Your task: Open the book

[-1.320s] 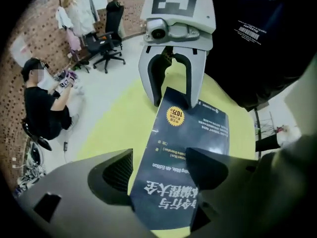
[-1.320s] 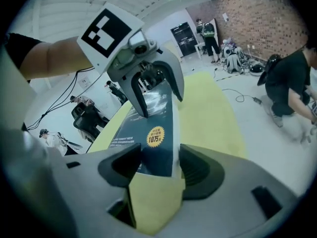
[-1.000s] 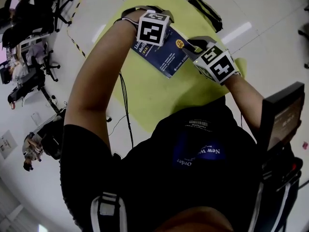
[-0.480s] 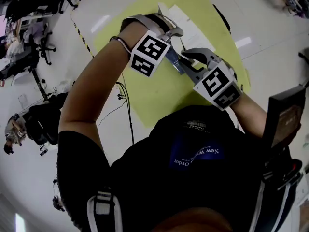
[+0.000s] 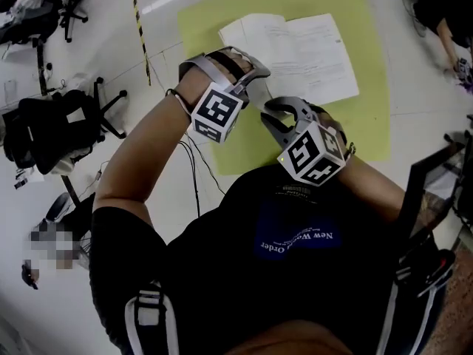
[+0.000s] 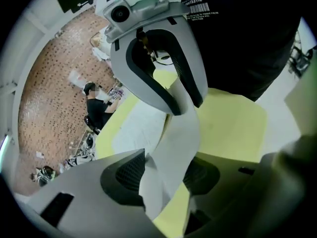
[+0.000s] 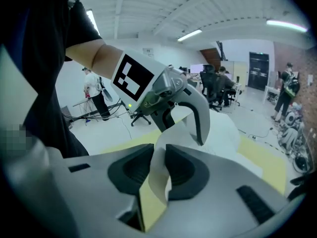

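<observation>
Book (image 5: 295,50) lies open, pages up, on yellow mat (image 5: 369,124), at top of head view and well out from the person's chest. Its spread runs roughly left-right w/ a slight tilt, and the spine gutter points away from the body. Both grippers hang close together near the chest, just off the book's near-left corner. L gripper (image 5: 251,87) is the nearer one to that corner, R gripper (image 5: 275,120) sits just beside it, closer to the body. A curled white page (image 6: 173,148) (prob. a leaf of the book, can't confirm where it joins) bridges the two. It passes btwn L jaws, which are closing round it but aren't clamped flat yet, then runs on into R jaws, whose pads pinch it. So the book lies ahead of and beyond both sets of jaws, w/ the page coming back toward the person. Judgement: the book already reads as open. Whatever comes next depends on laying that page back out over the spread w/o creasing it.
</observation>
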Motion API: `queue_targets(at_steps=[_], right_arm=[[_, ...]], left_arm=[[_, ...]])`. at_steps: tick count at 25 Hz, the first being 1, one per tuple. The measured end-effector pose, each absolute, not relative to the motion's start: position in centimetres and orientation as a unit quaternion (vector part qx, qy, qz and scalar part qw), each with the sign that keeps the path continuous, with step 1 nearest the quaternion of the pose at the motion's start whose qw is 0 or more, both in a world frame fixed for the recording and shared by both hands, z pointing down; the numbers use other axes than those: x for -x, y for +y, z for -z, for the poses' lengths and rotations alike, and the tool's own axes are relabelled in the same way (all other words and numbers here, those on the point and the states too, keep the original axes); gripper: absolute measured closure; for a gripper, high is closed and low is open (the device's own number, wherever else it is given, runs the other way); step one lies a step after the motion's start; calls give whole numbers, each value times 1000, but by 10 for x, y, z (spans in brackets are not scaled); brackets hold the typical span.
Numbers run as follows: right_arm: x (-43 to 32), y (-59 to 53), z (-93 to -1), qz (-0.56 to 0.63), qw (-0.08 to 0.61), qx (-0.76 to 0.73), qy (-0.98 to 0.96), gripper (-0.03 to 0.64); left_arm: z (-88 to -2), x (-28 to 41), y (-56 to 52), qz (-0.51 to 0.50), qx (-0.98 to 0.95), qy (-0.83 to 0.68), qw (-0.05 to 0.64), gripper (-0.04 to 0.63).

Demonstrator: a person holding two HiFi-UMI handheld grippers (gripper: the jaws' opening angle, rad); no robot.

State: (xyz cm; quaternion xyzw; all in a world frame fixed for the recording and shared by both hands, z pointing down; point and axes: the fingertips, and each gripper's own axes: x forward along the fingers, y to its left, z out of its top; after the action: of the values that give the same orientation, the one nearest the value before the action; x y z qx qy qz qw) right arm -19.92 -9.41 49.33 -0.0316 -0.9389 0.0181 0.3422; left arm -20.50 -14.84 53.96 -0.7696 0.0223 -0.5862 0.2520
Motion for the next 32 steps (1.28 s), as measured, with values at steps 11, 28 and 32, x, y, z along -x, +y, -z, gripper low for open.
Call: queue_targets(at_steps=[11,28,32], right_arm=[[261,-30,-581,-95,356,159,-916,465],[224,-141,-403,-225,152,33,-962,465],[184,-162,-316,-183,48,-56,-980,486]], left_arm=[[-627,268,-90,576,787,74,210,343],[-415,319,-34,96,907,391,-125,324],[-337,335,-26,-32,895,436,-93,325]])
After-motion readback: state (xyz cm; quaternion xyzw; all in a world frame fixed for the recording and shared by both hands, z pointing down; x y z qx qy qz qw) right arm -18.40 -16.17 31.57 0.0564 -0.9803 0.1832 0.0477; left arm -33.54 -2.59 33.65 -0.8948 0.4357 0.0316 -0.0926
